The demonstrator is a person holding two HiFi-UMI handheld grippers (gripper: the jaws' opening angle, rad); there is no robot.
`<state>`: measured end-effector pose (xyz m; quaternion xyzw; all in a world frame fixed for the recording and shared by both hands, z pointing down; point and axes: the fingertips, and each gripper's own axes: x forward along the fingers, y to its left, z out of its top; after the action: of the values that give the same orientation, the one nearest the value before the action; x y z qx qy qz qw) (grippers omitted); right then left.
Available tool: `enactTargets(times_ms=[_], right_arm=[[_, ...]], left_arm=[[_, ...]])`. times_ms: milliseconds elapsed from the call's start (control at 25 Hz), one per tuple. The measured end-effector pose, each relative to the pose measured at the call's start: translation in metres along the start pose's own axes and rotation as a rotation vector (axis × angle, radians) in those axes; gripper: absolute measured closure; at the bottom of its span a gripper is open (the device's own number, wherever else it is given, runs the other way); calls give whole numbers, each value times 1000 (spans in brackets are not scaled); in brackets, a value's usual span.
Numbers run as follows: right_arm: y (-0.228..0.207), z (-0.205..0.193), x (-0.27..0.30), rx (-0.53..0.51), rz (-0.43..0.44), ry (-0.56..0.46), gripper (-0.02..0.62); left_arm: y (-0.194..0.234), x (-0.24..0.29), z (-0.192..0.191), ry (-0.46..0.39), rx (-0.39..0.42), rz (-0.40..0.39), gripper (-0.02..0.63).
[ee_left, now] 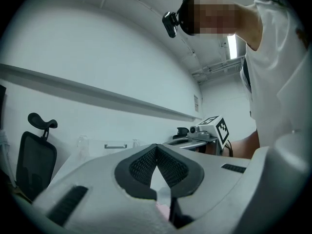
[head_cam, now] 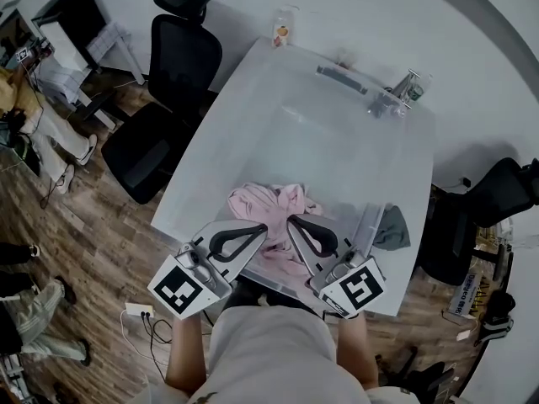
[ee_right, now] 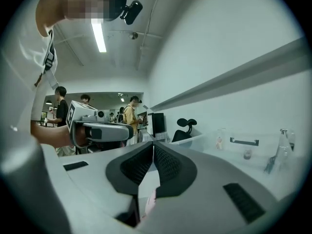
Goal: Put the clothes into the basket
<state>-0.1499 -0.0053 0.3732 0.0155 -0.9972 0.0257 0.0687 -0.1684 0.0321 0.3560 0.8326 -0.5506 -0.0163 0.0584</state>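
A crumpled pink garment [head_cam: 274,204] lies at the near edge of the white table [head_cam: 253,133]. Both grippers meet over it, side by side. My left gripper [head_cam: 263,228] is shut, and a bit of pink cloth [ee_left: 163,209] shows low between its jaws. The tips of my right gripper [head_cam: 290,222] also touch, again with pink cloth [ee_right: 151,199] in the gap behind them. A dark green cloth [head_cam: 392,225] hangs at the table's right edge. At the far end is a translucent wall with a grey handle [head_cam: 341,76]; I cannot tell if it is the basket.
A black office chair [head_cam: 168,99] stands left of the table and another [head_cam: 488,209] to the right. A bottle [head_cam: 285,25] and a clear bottle cluster [head_cam: 404,91] sit at the far end. A person's legs [head_cam: 34,310] show at the left, and people [ee_right: 127,116] stand further back.
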Motion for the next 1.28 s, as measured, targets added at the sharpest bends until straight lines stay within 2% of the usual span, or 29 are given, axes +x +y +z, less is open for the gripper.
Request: enactTargets(times_ms=[240, 600, 1280], right_arm=[[0, 20, -18, 12, 4, -79, 589], [-9, 29, -45, 8, -46, -119, 589], [-47, 34, -129, -7, -268, -154, 589]], left_arm=[[-8, 8, 9, -25, 25, -31, 601], [-28, 31, 19, -53, 34, -115, 601], [-80, 98, 24, -38, 61, -311, 601]])
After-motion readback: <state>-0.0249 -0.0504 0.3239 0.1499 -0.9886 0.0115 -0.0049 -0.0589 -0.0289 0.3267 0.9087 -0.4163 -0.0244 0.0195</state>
